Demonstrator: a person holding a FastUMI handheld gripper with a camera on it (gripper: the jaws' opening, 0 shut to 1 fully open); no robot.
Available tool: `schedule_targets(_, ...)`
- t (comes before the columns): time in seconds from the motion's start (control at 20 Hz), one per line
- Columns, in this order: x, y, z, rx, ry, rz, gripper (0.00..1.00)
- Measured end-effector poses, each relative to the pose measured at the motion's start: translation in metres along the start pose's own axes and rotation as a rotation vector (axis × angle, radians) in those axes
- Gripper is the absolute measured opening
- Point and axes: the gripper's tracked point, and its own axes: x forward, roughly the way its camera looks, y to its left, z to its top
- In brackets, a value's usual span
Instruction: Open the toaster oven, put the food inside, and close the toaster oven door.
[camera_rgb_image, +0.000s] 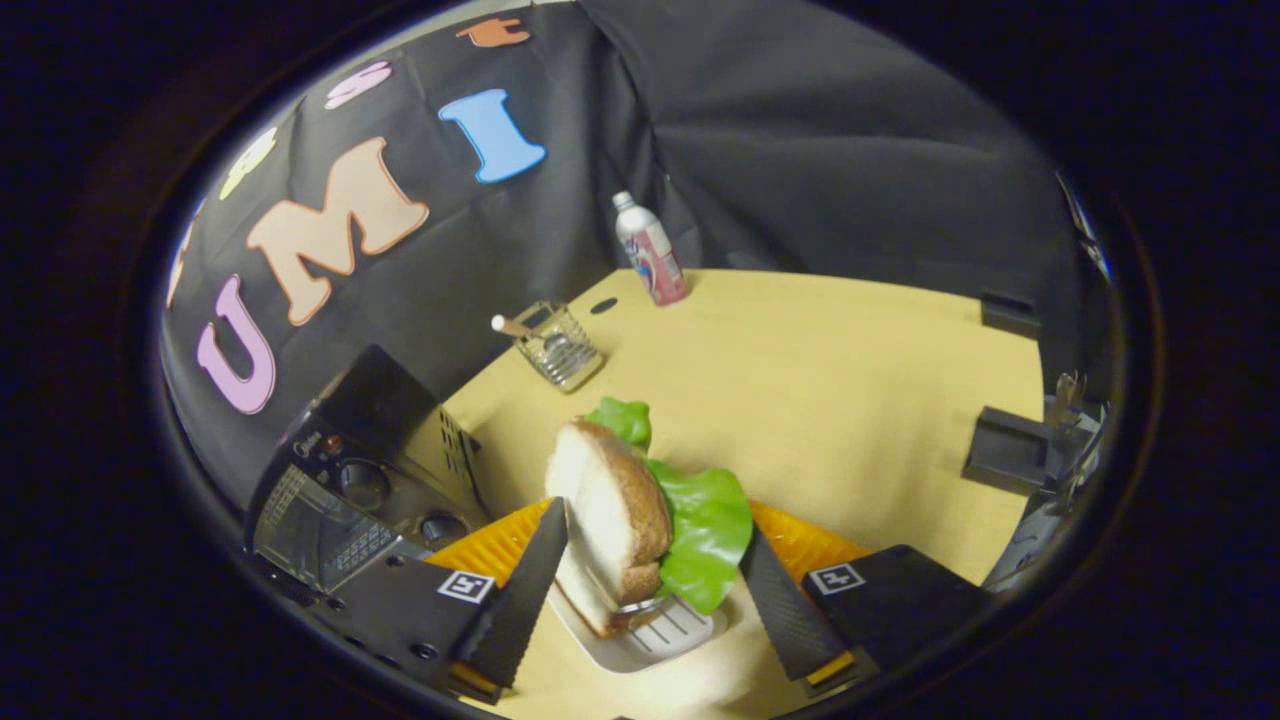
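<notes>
Between spread fingers (655, 600): sandwich (625, 510) | toaster oven (350, 490) beside; untouched

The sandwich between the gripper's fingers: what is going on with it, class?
A person's hand-held gripper has its fingers either side of a sandwich of bread and lettuce standing on edge on a small white tray. The left finger touches the bread; the right finger stands apart from the lettuce, so the grip is not closed. An orange mat lies beneath. The toaster oven sits to the left on the wooden table, its door apparently shut.
</notes>
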Motion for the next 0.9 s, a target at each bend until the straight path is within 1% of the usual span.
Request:
schedule_targets(0.05,0.0,0.003,0.001,0.01,0.004,0.009,0.83)
schedule_targets(0.15,0.005,0.003,0.0,0.018,0.002,0.0,0.7)
schedule_targets(0.2,0.0,0.006,0.002,0.028,-0.004,0.023,0.64)
schedule_targets(0.25,0.001,0.015,0.003,0.042,-0.015,0.063,0.57)
schedule_targets(0.5,0.001,0.018,0.007,0.067,-0.007,0.06,0.27)
schedule_targets(0.65,-0.003,0.02,0.01,0.067,-0.014,0.063,0.27)
schedule_targets(0.9,-0.023,0.032,0.035,0.128,-0.09,0.107,0.27)
